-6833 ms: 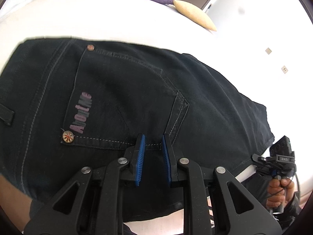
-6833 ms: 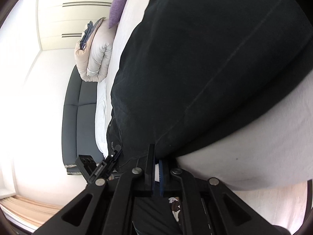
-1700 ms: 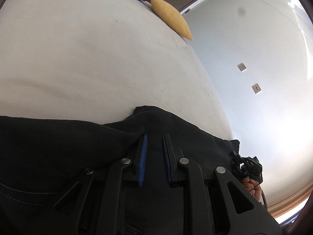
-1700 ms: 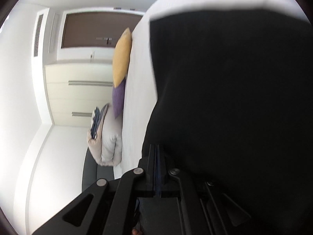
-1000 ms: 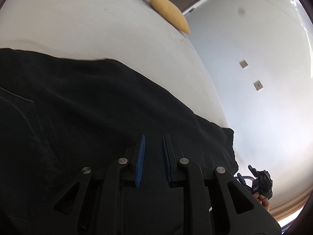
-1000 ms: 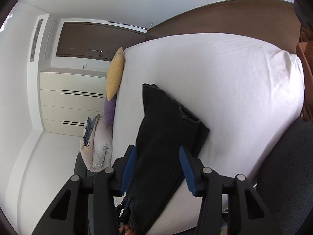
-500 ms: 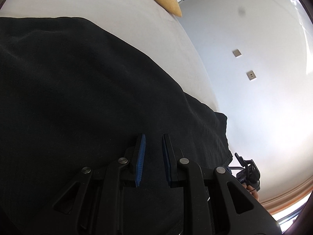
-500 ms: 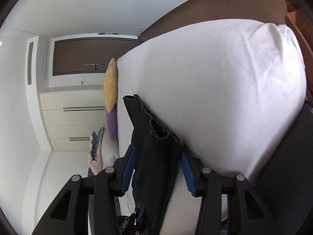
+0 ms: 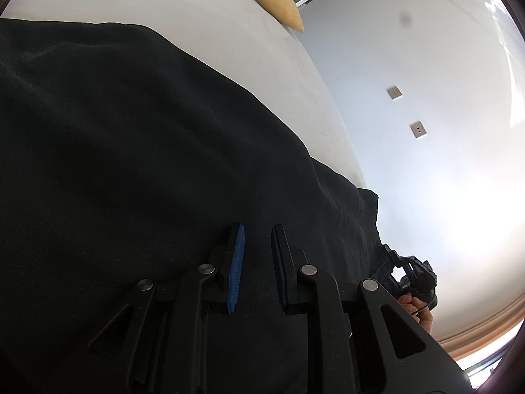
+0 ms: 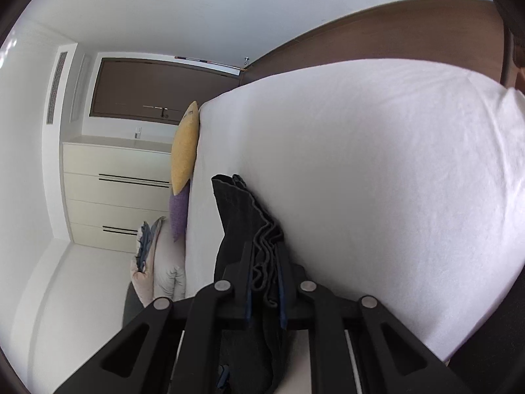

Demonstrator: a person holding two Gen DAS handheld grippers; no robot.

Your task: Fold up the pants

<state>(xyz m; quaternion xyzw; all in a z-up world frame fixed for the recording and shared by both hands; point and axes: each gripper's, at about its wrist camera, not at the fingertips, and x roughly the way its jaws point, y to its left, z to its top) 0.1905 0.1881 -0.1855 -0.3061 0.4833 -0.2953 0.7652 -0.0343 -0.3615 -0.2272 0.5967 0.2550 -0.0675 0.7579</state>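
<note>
Two views show the dark black cloth pants (image 9: 137, 151) lying on the white bed (image 9: 203, 23). The left view looks down on them, spread flat and wide, with the left gripper (image 9: 256, 267) just above, its blue fingers (image 9: 237, 262) a little apart and holding nothing. Only the right view shows the stacked folded edges, which the right gripper (image 10: 265, 290) squeezes. It also shows the purple pillow (image 10: 178, 211) under the yellow pillow (image 10: 184, 149).
</note>
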